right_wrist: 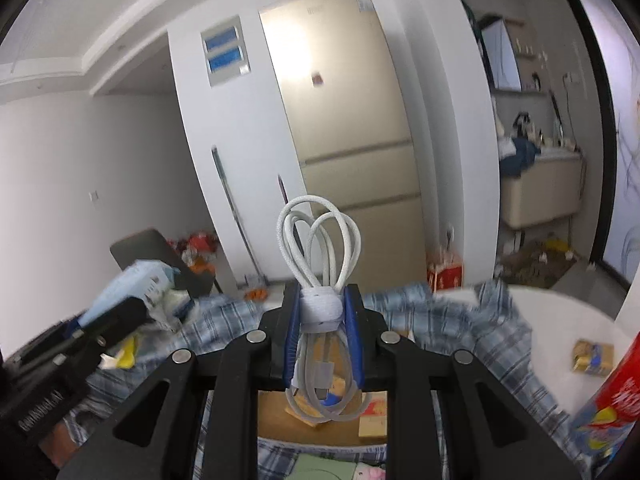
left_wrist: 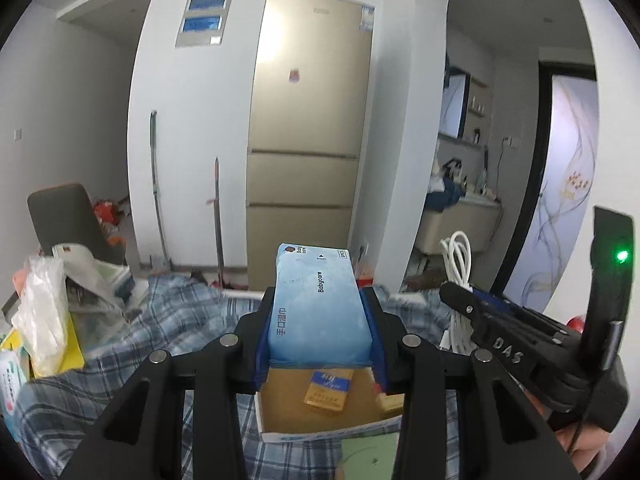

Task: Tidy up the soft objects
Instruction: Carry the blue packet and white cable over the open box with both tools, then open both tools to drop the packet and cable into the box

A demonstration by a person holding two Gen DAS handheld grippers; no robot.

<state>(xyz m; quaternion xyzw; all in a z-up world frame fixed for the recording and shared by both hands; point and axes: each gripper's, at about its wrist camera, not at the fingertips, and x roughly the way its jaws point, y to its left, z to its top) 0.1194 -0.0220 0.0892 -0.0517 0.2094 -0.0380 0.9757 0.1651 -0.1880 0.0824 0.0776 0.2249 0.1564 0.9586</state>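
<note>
Left gripper [left_wrist: 318, 320] clamps wipes pack [left_wrist: 316, 304], right gripper [right_wrist: 320, 320] pinches cable [right_wrist: 320, 264] w/ loose loops; either may slip before box [left_wrist: 288, 408].

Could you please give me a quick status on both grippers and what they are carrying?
Left gripper shut on blue wipes pack. Right gripper shut on bundled white cable. Both held above open cardboard box; nothing in the way.

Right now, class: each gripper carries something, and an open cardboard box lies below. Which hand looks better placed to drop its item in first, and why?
Probably the left. The left gripper holds the wipes pack directly above the cardboard box. The right gripper also hangs over it with the bundled cable, a close second.
</note>
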